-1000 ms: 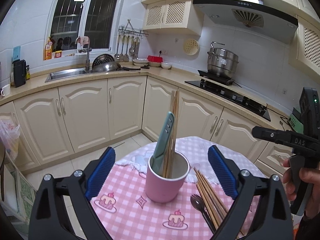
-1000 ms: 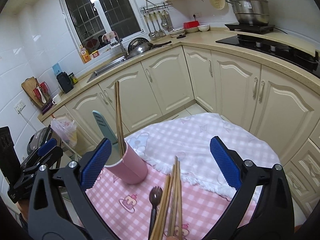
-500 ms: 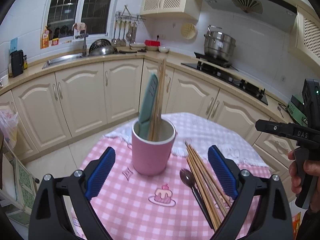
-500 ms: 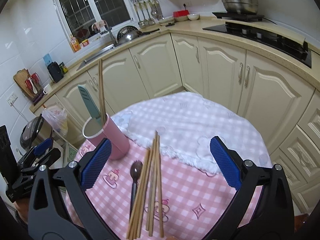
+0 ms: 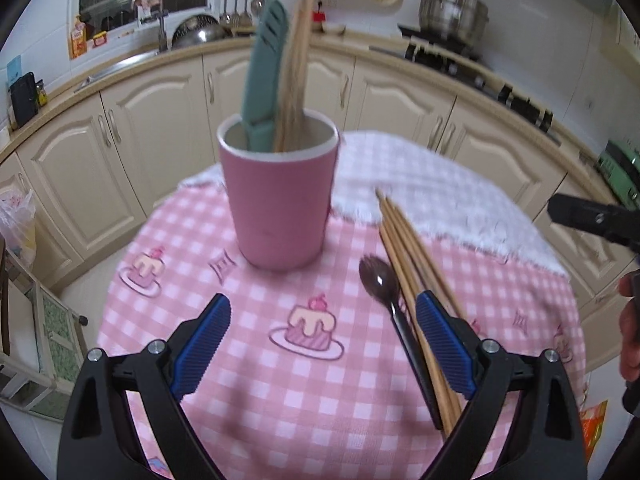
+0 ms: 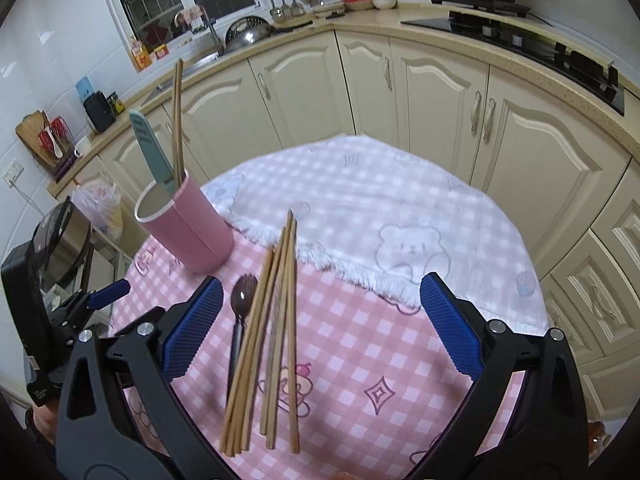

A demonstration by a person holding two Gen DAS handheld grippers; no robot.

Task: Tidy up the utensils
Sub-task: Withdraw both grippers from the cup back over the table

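While both grippers, left gripper (image 5: 322, 342) and right gripper (image 6: 320, 322), gape empty, one pink cup (image 6: 191, 227), one spoon (image 6: 243, 295).

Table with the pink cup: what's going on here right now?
A person is tidying utensils with two handheld grippers. The pink cup already holds a teal utensil and some chopsticks. More loose chopsticks and a dark spoon lie on the checked tablecloth. The left gripper and right gripper are both open and empty.
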